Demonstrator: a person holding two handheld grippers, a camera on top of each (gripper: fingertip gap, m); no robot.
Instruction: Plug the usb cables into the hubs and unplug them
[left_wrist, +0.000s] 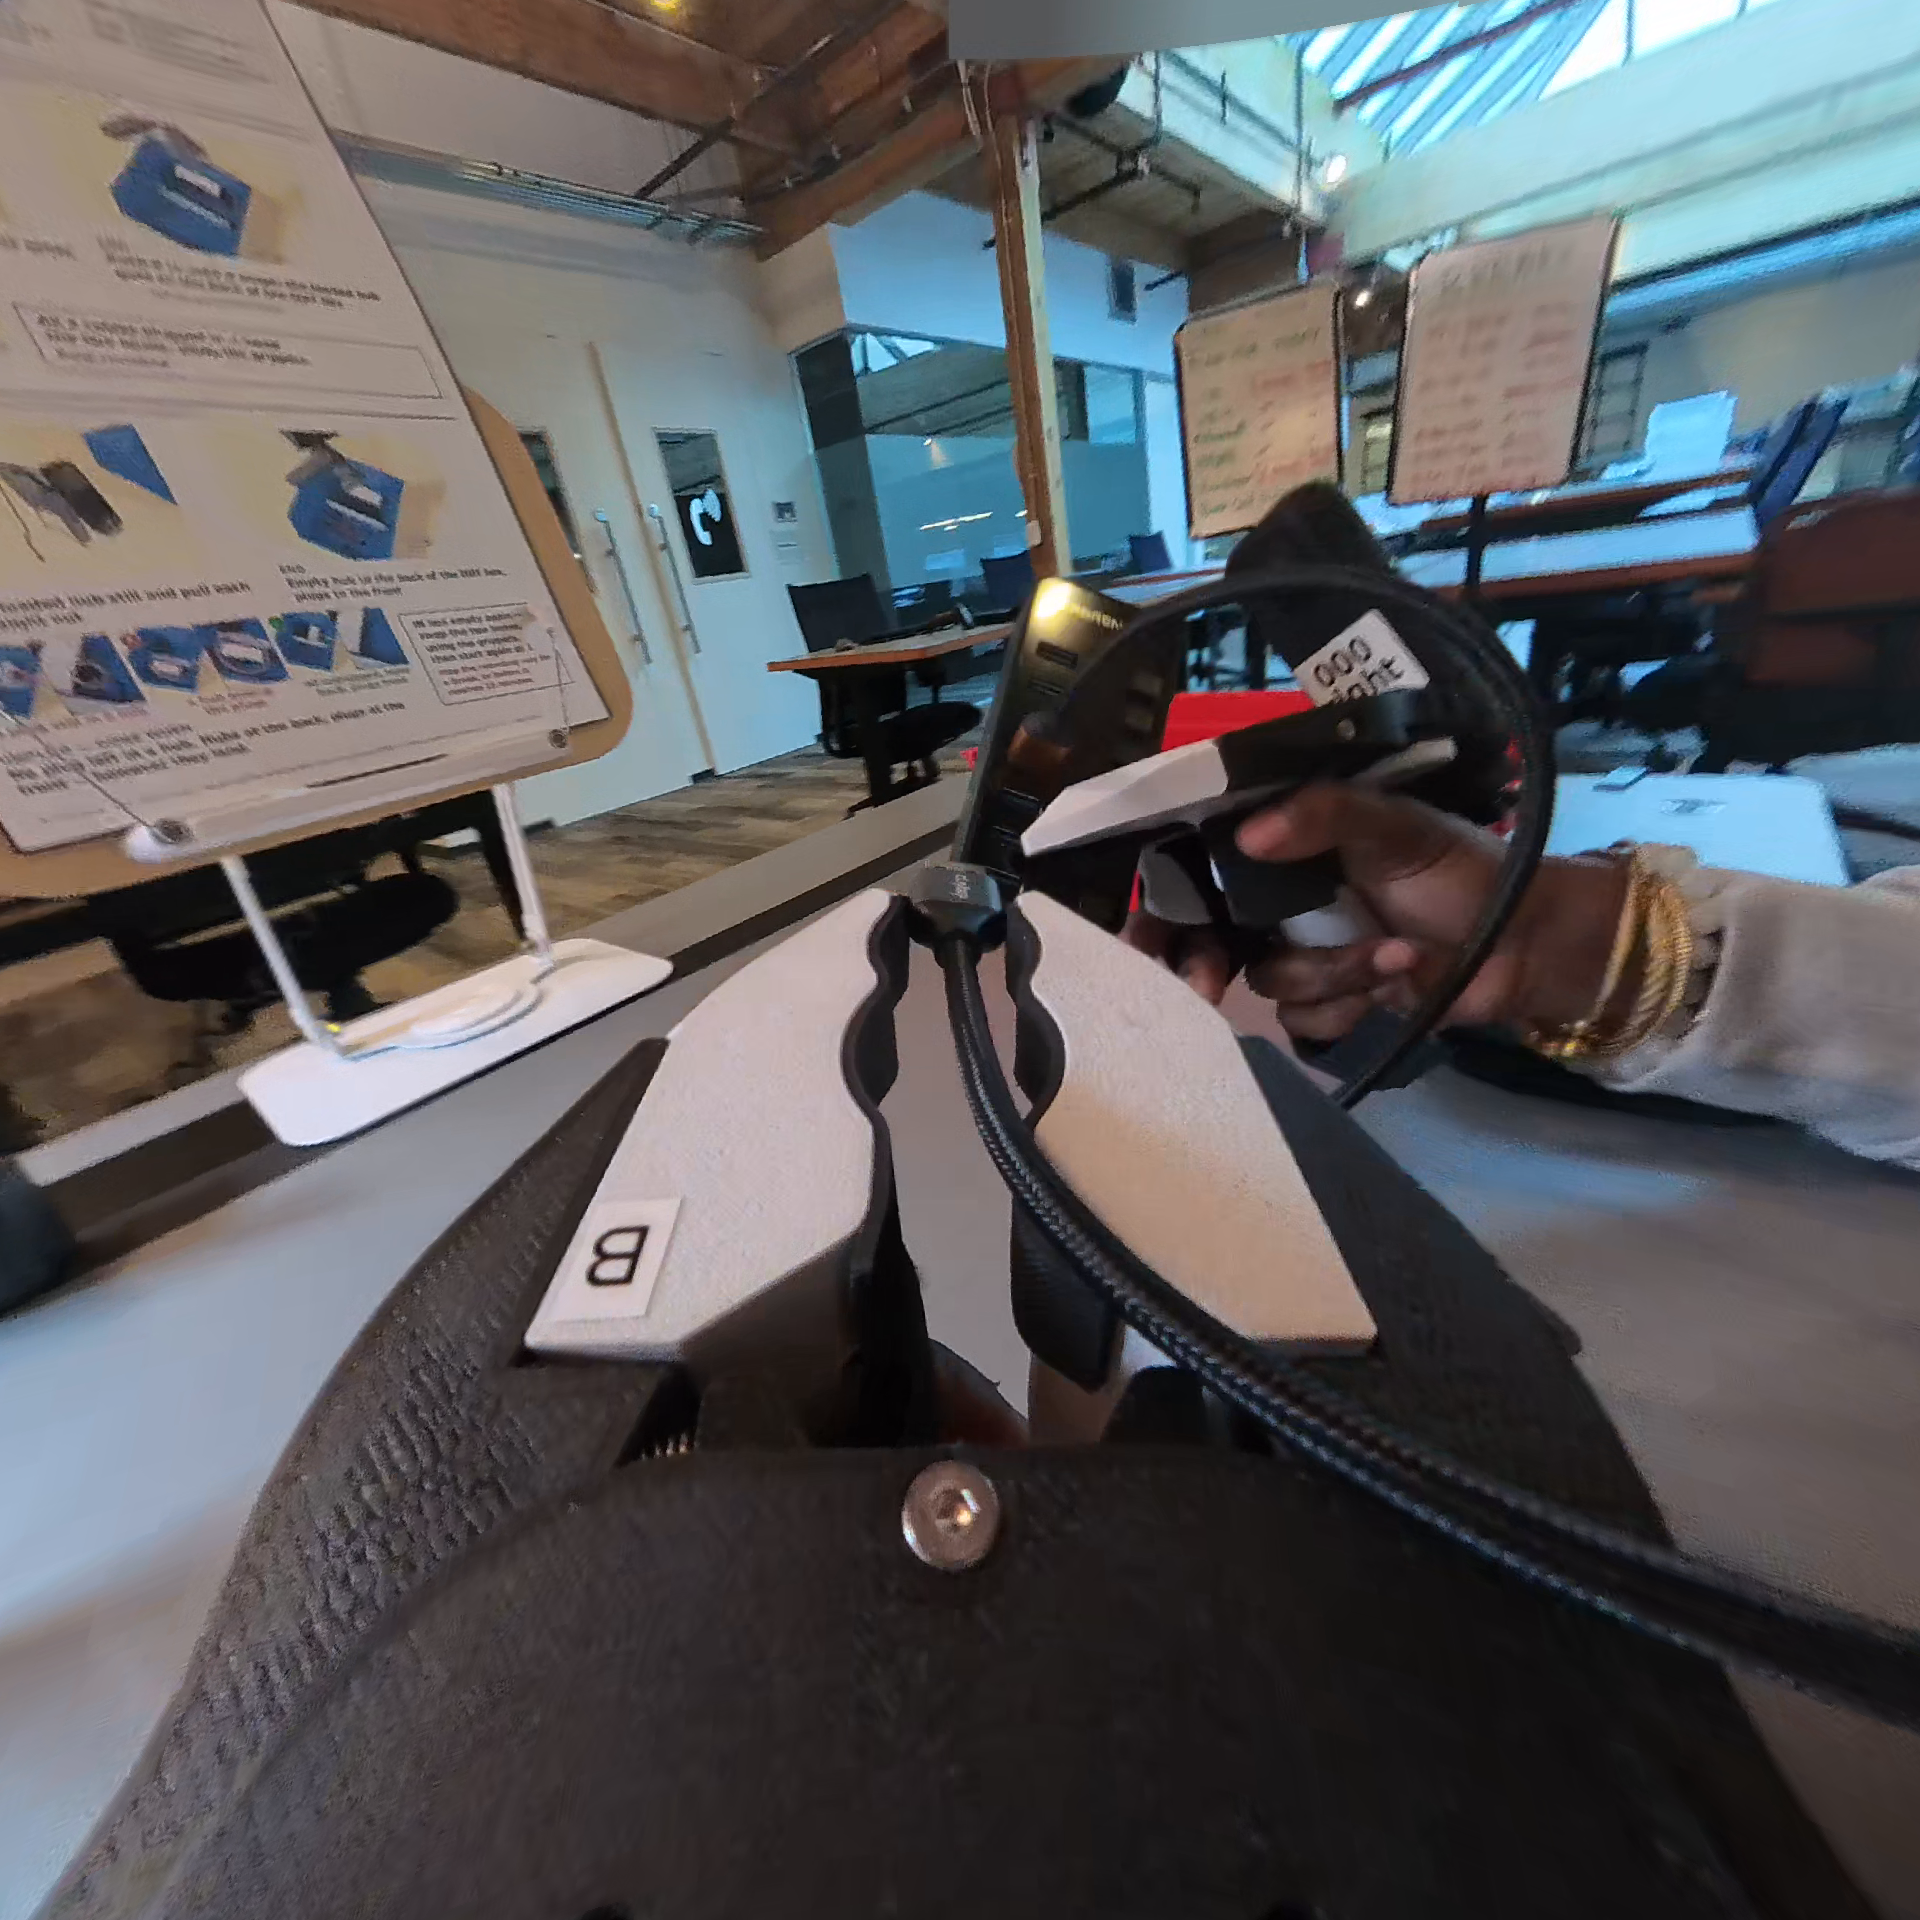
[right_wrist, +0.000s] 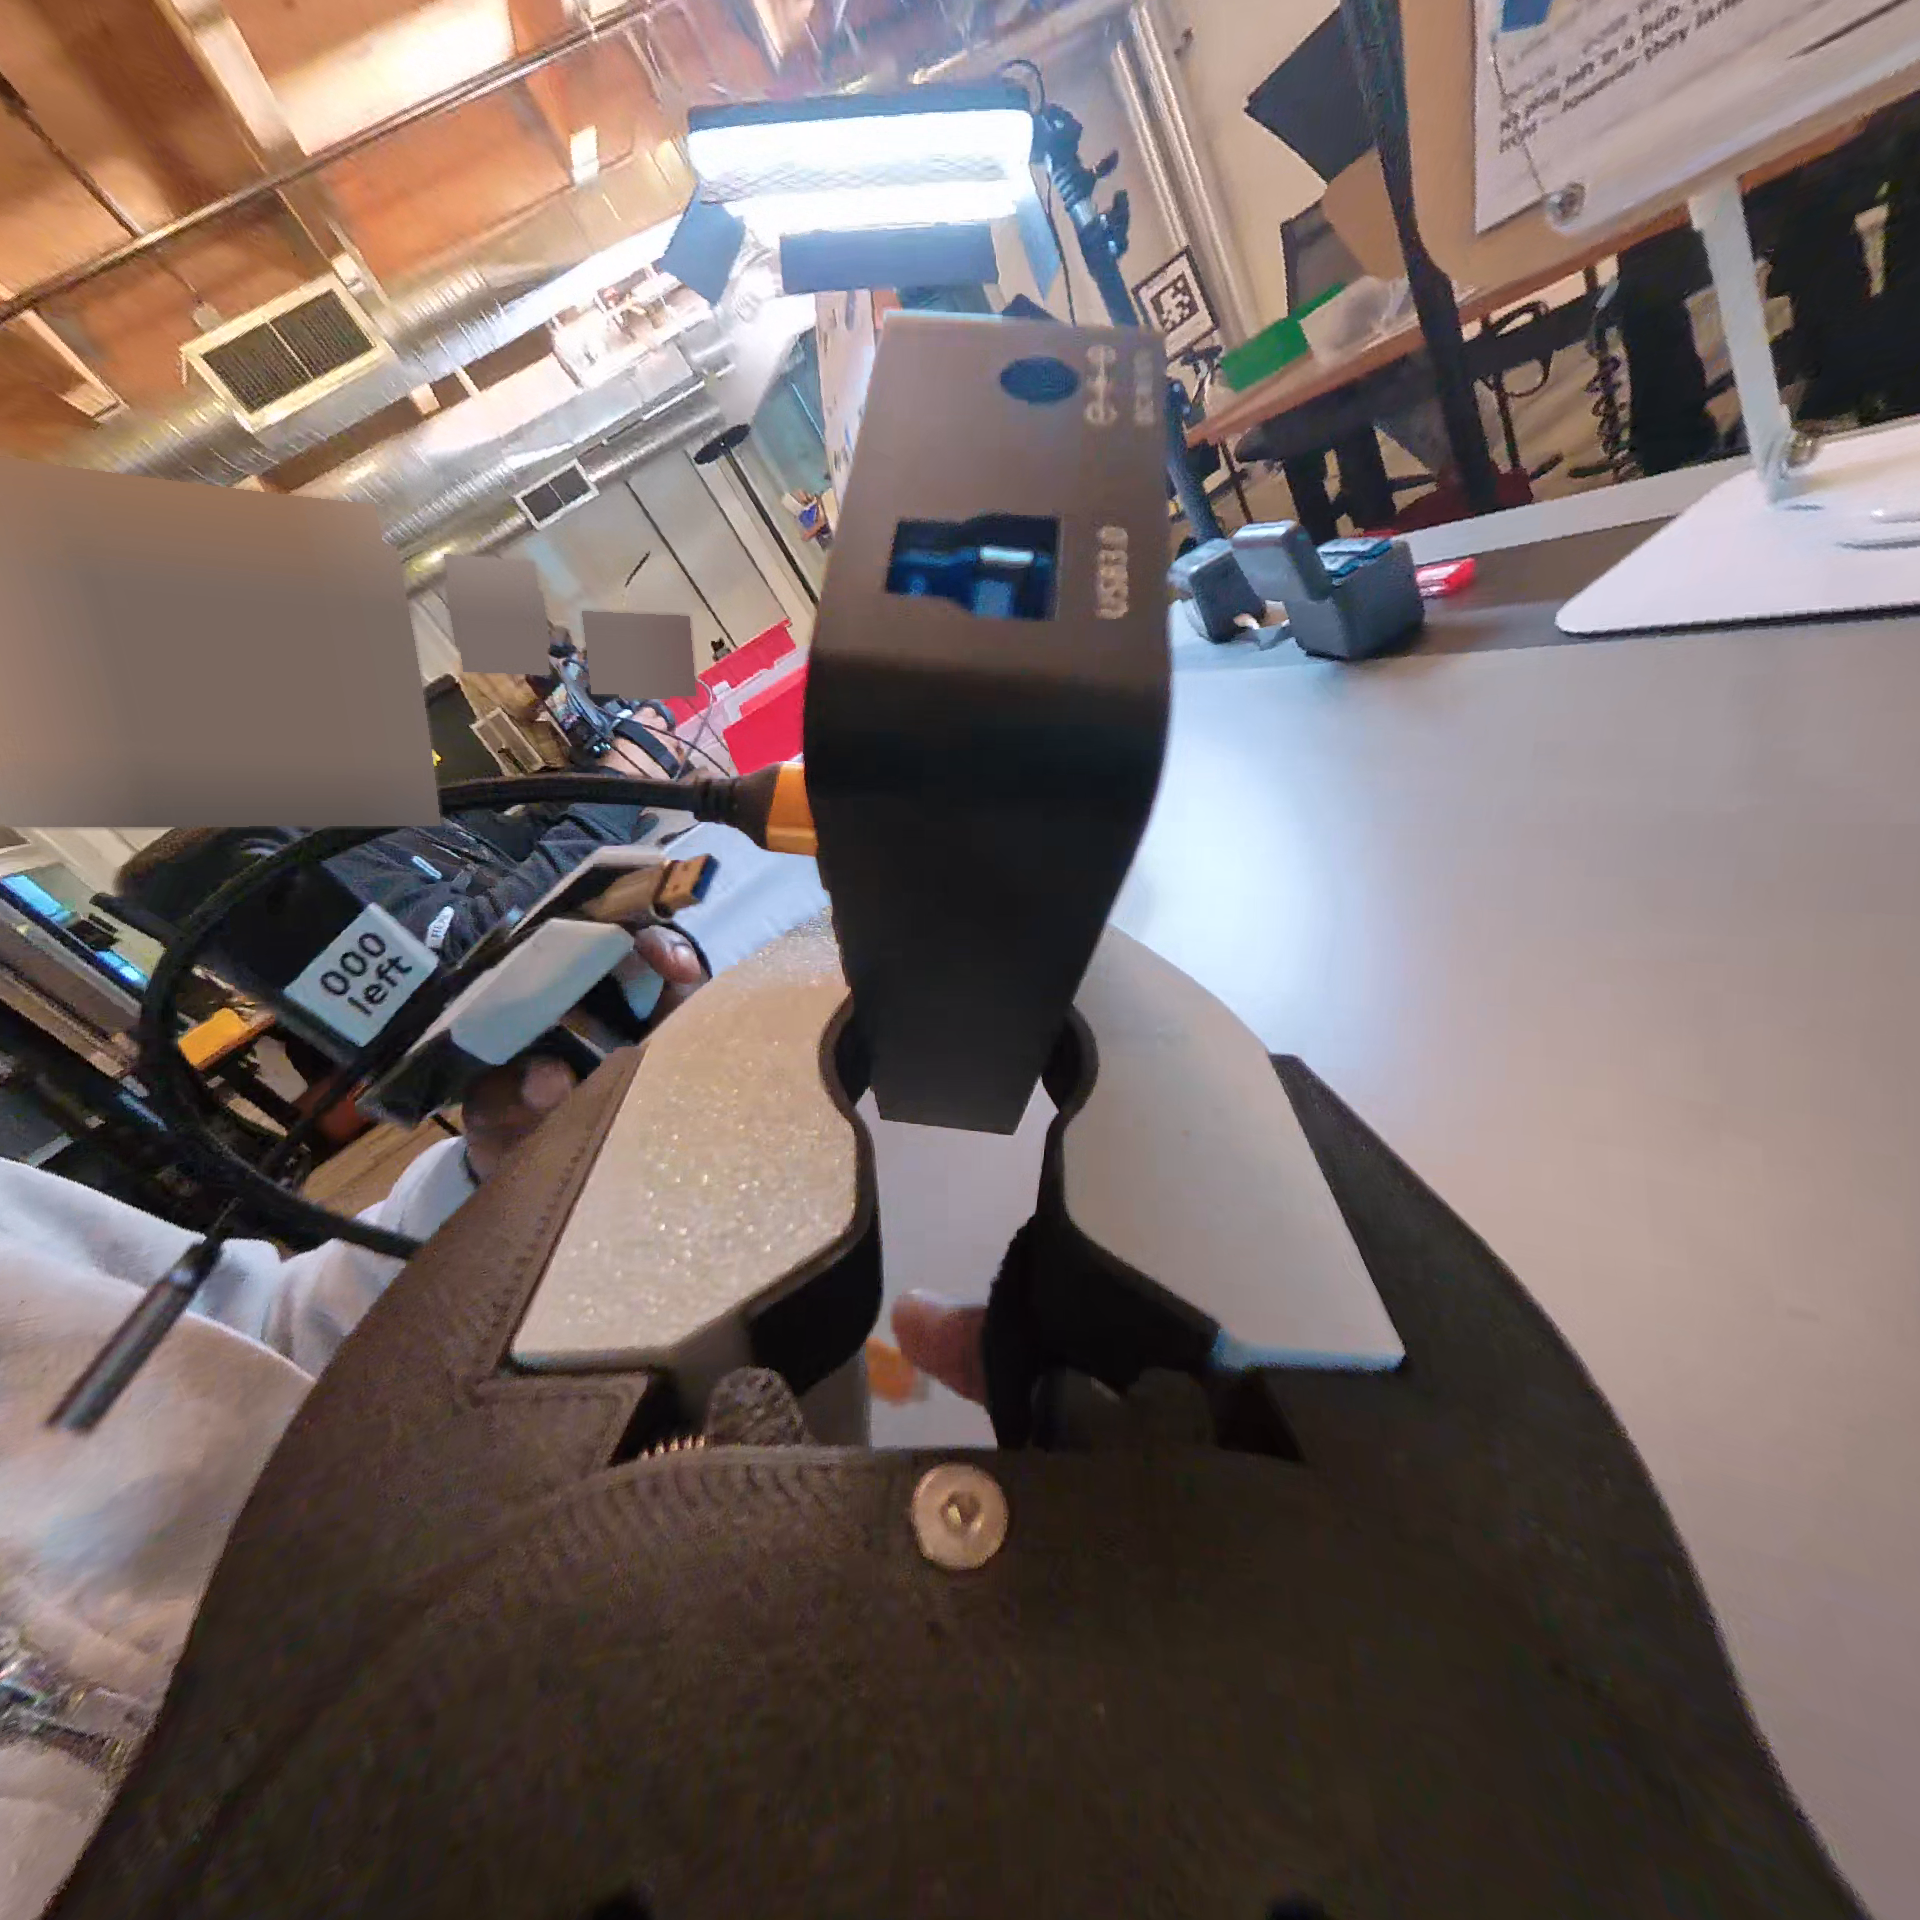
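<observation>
Left gripper (left_wrist: 956, 925) clenched on black USB plug (left_wrist: 954, 896), braided cable (left_wrist: 1049, 1174) trailing back between the fingers. Right gripper (right_wrist: 961, 1049) clamped around lower end of black hub (right_wrist: 987, 748), held upright above grey table (right_wrist: 1507, 935). Orange-collared cable (right_wrist: 769, 805) plugged into hub's side. Plug tip apparently just short of hub, contact unclear.
</observation>
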